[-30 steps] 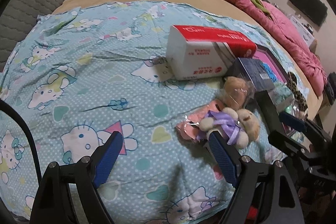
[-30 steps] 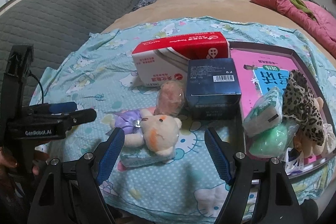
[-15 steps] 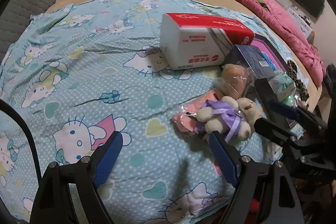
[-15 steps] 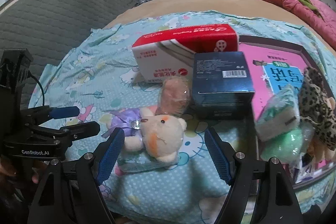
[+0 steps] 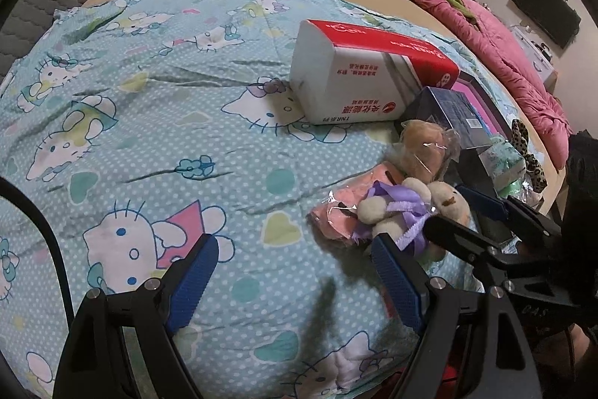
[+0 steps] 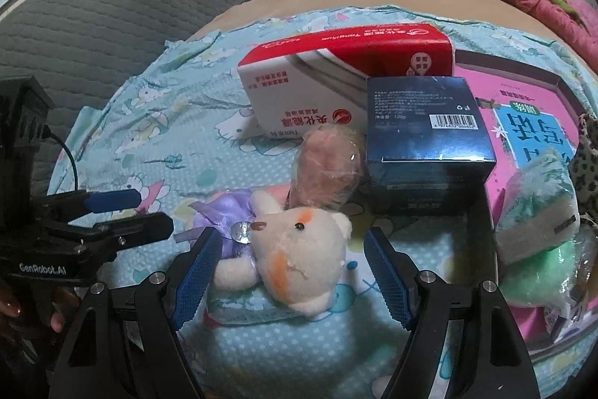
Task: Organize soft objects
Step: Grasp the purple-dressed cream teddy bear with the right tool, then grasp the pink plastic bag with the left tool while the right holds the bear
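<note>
A cream teddy bear with a purple bow (image 6: 295,249) lies on a wrapped pack on the Hello Kitty sheet (image 5: 149,122). It also shows in the left wrist view (image 5: 407,208). My right gripper (image 6: 287,268) is open, its jaws either side of the bear's head, not touching. It also shows in the left wrist view (image 5: 482,223). A plastic-wrapped brown plush (image 6: 329,171) stands behind the bear. My left gripper (image 5: 295,275) is open and empty, left of the bear. It also shows in the right wrist view (image 6: 123,212).
A red-and-white tissue pack (image 6: 336,77) and a dark blue box (image 6: 426,137) stand behind the toys. A pink tray (image 6: 523,92) at right holds a green sponge pack (image 6: 538,212), a green plush and a leopard scrunchie (image 5: 527,152). Pink bedding (image 5: 504,55) lies far right.
My right gripper has moved forward, so the bear's head now sits between its open jaws. My left gripper has shifted slightly; both stay open.
</note>
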A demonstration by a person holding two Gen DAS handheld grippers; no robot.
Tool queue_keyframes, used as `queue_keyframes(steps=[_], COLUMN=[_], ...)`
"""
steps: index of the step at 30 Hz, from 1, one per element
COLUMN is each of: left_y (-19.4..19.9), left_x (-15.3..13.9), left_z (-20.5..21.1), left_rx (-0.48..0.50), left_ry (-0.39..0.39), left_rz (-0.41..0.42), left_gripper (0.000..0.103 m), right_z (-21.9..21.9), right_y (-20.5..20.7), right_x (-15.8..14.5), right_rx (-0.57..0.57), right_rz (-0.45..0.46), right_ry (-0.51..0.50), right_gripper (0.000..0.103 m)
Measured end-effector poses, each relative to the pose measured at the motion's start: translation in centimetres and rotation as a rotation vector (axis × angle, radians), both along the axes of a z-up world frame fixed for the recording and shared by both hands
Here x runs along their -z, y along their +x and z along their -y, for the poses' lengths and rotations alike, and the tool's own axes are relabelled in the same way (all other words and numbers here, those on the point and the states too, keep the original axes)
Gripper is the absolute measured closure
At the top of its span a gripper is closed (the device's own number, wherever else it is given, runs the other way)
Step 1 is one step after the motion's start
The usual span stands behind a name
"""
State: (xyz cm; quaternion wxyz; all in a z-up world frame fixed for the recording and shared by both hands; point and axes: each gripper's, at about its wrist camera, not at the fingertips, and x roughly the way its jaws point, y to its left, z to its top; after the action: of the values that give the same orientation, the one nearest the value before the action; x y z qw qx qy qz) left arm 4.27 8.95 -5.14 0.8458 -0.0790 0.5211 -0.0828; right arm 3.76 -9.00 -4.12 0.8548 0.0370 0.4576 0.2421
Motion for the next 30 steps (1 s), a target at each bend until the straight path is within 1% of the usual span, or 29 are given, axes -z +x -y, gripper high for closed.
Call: queue_keyframes(steps=[7, 11, 12, 13, 15, 17, 18, 21, 25, 30], left_y=[0.3, 0.28, 0.28, 0.27, 0.29, 0.39, 0.44, 0.51, 0.63, 0.64], left_x=[0.58, 0.76, 0.74, 0.72, 0.69, 0.76, 0.81, 0.98, 0.98, 0.97], left_z=[0.56, 0.42, 0.33, 0.26, 0.11, 0.02, 0.0, 0.05, 0.22, 0.35], left_rx=[0.015, 0.013, 0.012, 0.009, 0.007, 0.009, 0.009, 0.009, 0.014, 0.022], left_ry=[0.018, 0.013, 0.011, 0.009, 0.0, -0.007, -0.005, 0.0, -0.003, -0.008], left_rz=[-0.004, -0.006, -0.005, -0.002, 0.002, 0.001, -0.001, -0.007, -0.004, 0.0], left_gripper=[0.019, 0.019, 0.019, 0.019, 0.019, 0.019, 0.019, 0.019, 0.019, 0.019], right_z=[0.37, 0.32, 0.3, 0.26, 0.13, -0.06, -0.03, -0.07, -0.01, 0.43], right_y=[0.52, 0.62, 0.65, 0.65, 0.6, 0.48, 0.46, 0.39, 0.19, 0.17], right_x=[0.65, 0.77, 0.78, 0.79, 0.76, 0.62, 0.57, 0.44, 0.13, 0.12], right_rx=[0.0, -0.007, -0.01, -0.011, -0.015, -0.016, -0.019, -0.027, -0.044, -0.04], right_rz=[-0.032, -0.03, -0.03, -0.026, -0.021, -0.002, 0.002, 0.013, 0.028, 0.014], right_ry=[0.049, 0.065, 0.07, 0.076, 0.078, 0.07, 0.07, 0.07, 0.058, 0.069], right_gripper=[0.024, 0.023, 0.024, 0.029, 0.031, 0.036, 0.039, 0.044, 0.048, 0.049])
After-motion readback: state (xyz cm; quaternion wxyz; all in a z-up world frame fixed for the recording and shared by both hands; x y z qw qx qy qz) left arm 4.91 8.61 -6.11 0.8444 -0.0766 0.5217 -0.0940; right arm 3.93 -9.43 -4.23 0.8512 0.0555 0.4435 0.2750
